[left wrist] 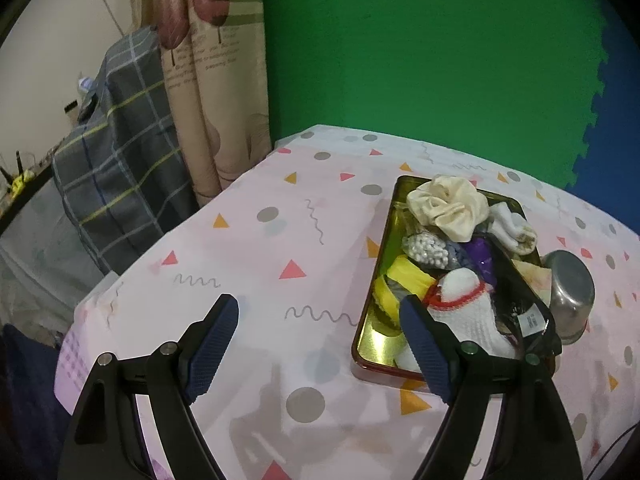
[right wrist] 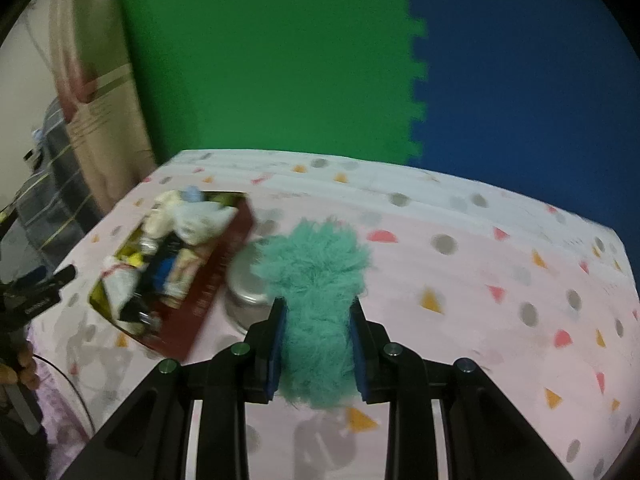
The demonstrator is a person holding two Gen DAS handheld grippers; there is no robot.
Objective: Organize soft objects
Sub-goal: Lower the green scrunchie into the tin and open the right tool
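A gold-lined tin (left wrist: 370, 344) with red outer walls sits on the patterned cloth and holds several soft things: a cream scrunchie (left wrist: 448, 204), a white sock (left wrist: 512, 226), a yellow cloth (left wrist: 408, 276) and a white knit piece with red trim (left wrist: 468, 308). My left gripper (left wrist: 320, 312) hangs open over bare cloth, its right finger overlapping the tin's near corner. My right gripper (right wrist: 317, 312) is shut on a fluffy teal scrunchie (right wrist: 316, 280), held above the table to the right of the tin (right wrist: 218, 284).
A steel cup (left wrist: 570, 292) lies on its side against the tin's right wall, also visible as the cup (right wrist: 246, 292) behind the teal fluff. The table's left edge drops toward a plaid cloth (left wrist: 120, 168) and curtain (left wrist: 208, 92). A green and blue foam wall stands behind.
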